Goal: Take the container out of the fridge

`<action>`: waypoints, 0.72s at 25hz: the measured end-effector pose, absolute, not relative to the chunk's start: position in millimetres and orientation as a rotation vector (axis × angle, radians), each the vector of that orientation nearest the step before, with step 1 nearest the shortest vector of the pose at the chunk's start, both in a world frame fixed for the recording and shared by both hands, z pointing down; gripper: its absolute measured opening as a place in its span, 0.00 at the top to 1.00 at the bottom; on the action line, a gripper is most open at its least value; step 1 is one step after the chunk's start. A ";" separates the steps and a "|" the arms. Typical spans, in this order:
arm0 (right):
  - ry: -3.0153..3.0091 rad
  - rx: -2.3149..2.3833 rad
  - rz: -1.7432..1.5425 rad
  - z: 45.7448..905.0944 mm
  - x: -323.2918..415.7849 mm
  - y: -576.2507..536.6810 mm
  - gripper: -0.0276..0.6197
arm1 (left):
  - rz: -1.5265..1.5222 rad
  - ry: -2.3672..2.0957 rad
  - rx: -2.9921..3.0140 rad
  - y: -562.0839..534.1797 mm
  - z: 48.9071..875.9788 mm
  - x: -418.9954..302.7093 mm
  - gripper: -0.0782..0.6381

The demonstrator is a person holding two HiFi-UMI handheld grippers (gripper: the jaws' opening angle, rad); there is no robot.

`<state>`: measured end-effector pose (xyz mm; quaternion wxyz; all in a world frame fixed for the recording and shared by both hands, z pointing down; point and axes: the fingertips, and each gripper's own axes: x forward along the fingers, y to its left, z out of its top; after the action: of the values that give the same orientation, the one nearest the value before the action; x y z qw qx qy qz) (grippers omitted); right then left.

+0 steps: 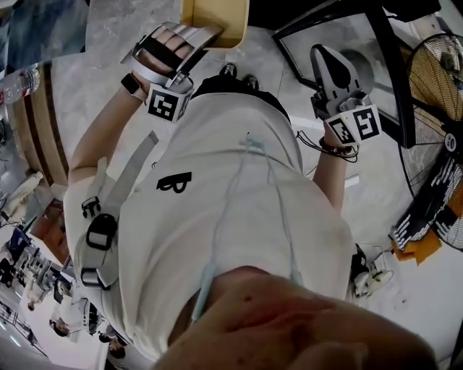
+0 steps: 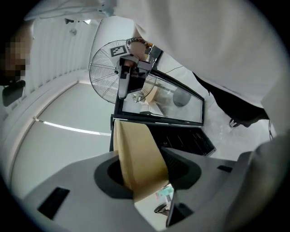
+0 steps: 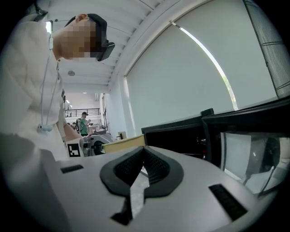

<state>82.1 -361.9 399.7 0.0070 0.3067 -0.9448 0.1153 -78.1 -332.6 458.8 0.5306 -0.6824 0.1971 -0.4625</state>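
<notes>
Saw a white shirt (image 1: 217,217) filling most of the head view, with pale floor (image 1: 108,50) beyond it. Found the black-framed fridge (image 1: 396,87) at that view's upper right as frame and glass only; got its dark grille from the left gripper view alone, low on the fridge (image 2: 181,138). Picked out a wire-caged fan (image 1: 434,108) beside it, cropped by the picture's edge from overhead but seen round and whole as the fan (image 2: 102,77) in the left gripper view. Placed the left gripper (image 1: 199,40) at the head view's upper left, jaws part-way apart and clamped on the tan container (image 1: 214,20). Read the grip itself only in that gripper's own view, dark pads (image 2: 108,174) pressed to both sides of the container (image 2: 138,158). Placed the right gripper (image 1: 323,58) in front of the fridge glass, jaws together on nothing, ribbed pads (image 3: 156,166) meeting in its own view. Found the container held in the air outside the fridge, left of it from overhead, and as a thin tan edge of container (image 3: 123,144) beyond the closed jaws in the right gripper view.
</notes>
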 end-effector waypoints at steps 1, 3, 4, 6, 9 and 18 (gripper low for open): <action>-2.952 0.949 0.345 398.2 79.3 -361.5 0.94 | -1.109 0.476 -1.635 -328.3 459.3 -81.4 0.63; -2.939 0.920 0.306 396.6 76.1 -360.1 0.94 | -1.115 0.492 -1.648 -322.8 461.0 -83.9 0.63; -2.932 0.908 0.285 396.8 74.7 -359.8 0.94 | -1.116 0.500 -1.649 -322.6 462.4 -85.2 0.63; -2.925 0.894 0.258 398.1 71.8 -359.3 0.94 | -1.119 0.513 -1.643 -324.8 463.4 -88.2 0.63; -2.922 0.889 0.261 398.7 71.5 -357.7 0.94 | -1.120 0.525 -1.633 -326.4 461.0 -89.1 0.63; -2.915 0.871 0.246 400.4 70.3 -356.5 0.94 | -1.114 0.543 -1.634 -335.0 454.6 -89.9 0.63</action>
<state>70.3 -356.5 400.4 0.0449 0.2851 -0.9541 0.0805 -89.9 -335.0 454.6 0.5188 -0.6810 0.2266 -0.4646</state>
